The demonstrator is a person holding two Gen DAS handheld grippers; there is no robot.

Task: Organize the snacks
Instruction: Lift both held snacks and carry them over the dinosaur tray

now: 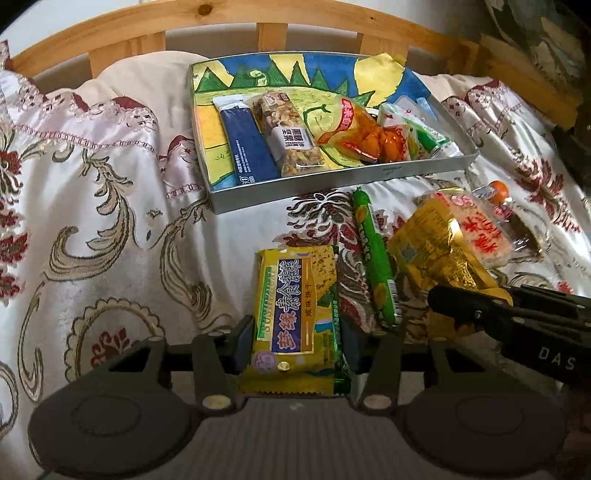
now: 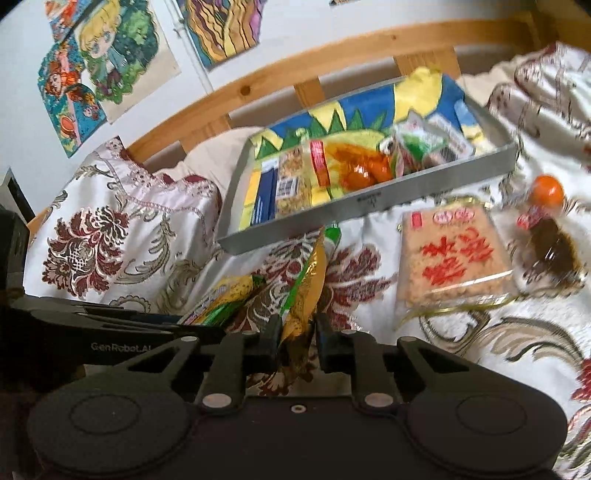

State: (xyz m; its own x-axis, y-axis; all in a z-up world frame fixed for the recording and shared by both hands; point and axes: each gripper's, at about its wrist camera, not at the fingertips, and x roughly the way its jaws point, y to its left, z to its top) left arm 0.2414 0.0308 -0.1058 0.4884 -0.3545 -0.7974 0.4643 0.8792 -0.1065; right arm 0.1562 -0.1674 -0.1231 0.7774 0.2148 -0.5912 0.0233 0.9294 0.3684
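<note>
1. Between the fingers of the left gripper sits a yellow rectangular biscuit packet with a blue label, both pads pressed against its long edges.
2. Just right of it on the floral embroidered bedspread lies a green sausage-shaped stick snack.
3. Beyond that, the right gripper pinches the end of a crinkled gold foil snack bag (its jaws narrow, the bag standing edge-on).
4. Near the bag rest a clear-wrapped square rice cracker with red characters and a small dark bottle with an orange cap.
5. Farther back, a shallow grey tray lined with a colourful drawing holds several packets beside a wooden bed rail.
</note>
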